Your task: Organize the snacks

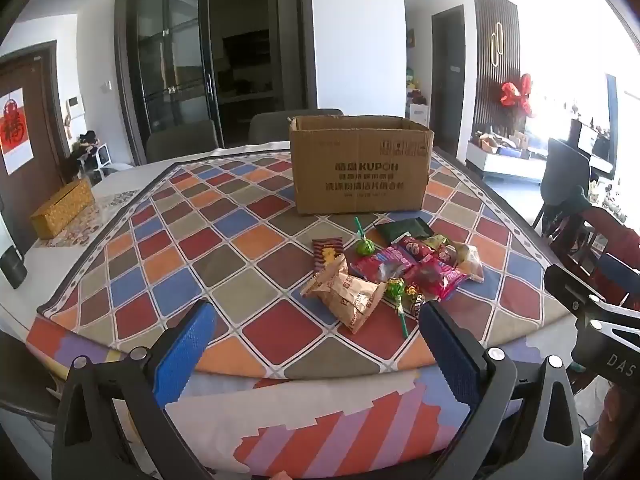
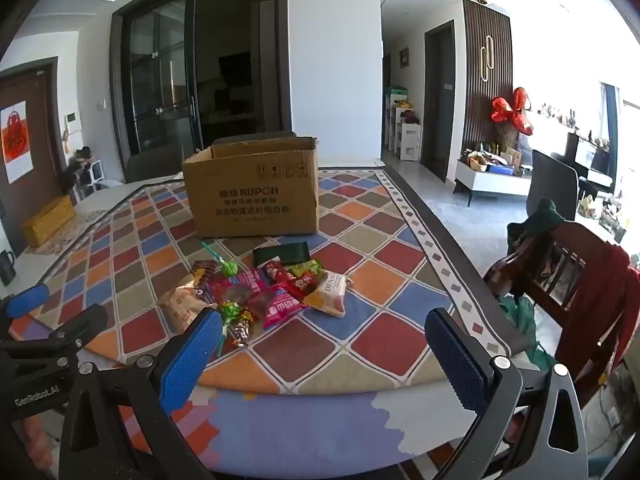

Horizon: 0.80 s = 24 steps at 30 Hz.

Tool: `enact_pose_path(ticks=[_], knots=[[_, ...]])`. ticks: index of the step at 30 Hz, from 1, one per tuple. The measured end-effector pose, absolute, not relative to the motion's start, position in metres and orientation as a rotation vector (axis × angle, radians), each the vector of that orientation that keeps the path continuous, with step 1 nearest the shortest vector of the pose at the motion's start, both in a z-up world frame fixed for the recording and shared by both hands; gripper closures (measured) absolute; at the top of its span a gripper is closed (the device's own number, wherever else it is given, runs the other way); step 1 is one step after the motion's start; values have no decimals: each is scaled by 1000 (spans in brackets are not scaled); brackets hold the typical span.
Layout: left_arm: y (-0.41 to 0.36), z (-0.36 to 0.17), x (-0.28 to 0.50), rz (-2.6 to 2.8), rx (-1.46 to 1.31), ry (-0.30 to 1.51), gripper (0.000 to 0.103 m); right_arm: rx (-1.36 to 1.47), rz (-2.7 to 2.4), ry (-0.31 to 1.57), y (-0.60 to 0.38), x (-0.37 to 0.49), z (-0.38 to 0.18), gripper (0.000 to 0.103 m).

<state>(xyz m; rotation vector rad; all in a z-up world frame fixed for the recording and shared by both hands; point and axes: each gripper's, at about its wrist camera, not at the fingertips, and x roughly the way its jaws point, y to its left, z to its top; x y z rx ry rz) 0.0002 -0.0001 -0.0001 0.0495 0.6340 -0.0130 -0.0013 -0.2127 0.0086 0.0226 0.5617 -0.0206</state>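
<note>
Both grippers, left gripper [image 1: 316,344] and right gripper [image 2: 324,344], gape empty short of the snack pile [image 1: 394,270]; the cardboard box [image 1: 360,164] stands just beyond it.

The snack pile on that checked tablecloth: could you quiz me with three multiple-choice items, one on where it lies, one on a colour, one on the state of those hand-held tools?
1. Where does the pile of wrapped snacks lie?
A. inside the box
B. on the cloth in front of the brown cardboard box
C. on a chair

2. What colour are the tools' finger pads?
A. blue
B. yellow
C. white

3. How does the left tool stand?
A. clamped on a packet
B. shut and empty
C. open and empty

Answers: 1 B, the snacks lie on the checked tablecloth nearer than the box. 2 A, the textured pads are blue. 3 C, its fingers are spread with nothing between.
</note>
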Motion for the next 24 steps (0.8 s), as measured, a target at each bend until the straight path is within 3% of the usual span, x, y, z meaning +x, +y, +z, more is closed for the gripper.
enact_pose_path(ticks=[24], knots=[[0,14,-7,-29,37,580,0,24,-16,560,-213,1,8,0]])
